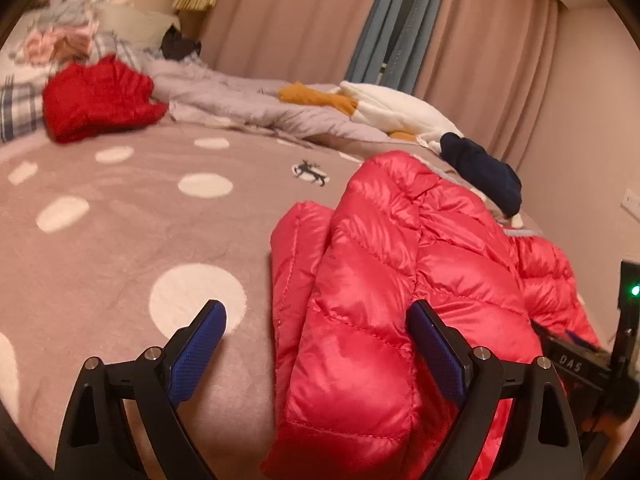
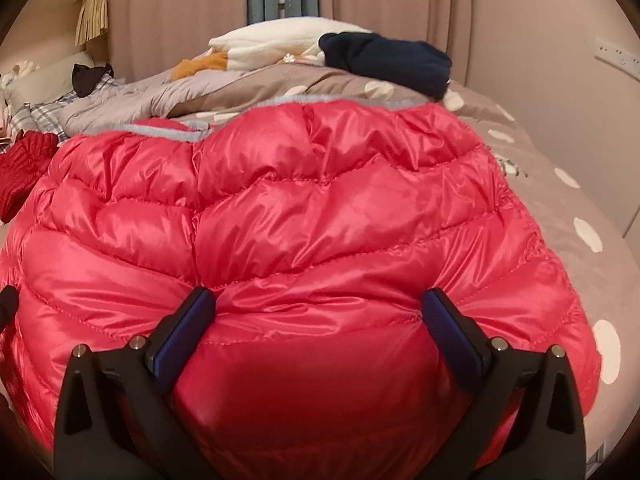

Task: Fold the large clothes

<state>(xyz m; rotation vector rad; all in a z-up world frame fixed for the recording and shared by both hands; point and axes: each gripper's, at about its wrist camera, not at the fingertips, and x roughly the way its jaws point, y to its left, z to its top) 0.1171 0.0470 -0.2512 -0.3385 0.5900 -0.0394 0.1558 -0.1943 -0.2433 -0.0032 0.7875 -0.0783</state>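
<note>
From my left wrist camera, a dark red garment (image 1: 100,98) lay crumpled at ten o'clock on the bed (image 1: 120,240), whose fleecy mauve cover carried white dots. My left tongs (image 1: 316,328) stood wide apart with nothing gripped; the left blue pad hung over bare blanket, the right one over the jacket's edge. The puffer jacket (image 1: 400,280) lay on the bed from five toward two o'clock: glossy bright red, quilted in puffy stitched channels, one sleeve folded alongside the body. Beyond it, at one o'clock, sat a navy garment (image 1: 480,172) beside a soft white plush (image 1: 392,110) with orange parts.

From my right wrist camera the same jacket (image 2: 300,200) filled the middle, its grey-trimmed hem at twelve o'clock. My right tongs (image 2: 318,312) were spread wide, both tips pressing into the shiny fabric without pinching any fold between them.
</note>
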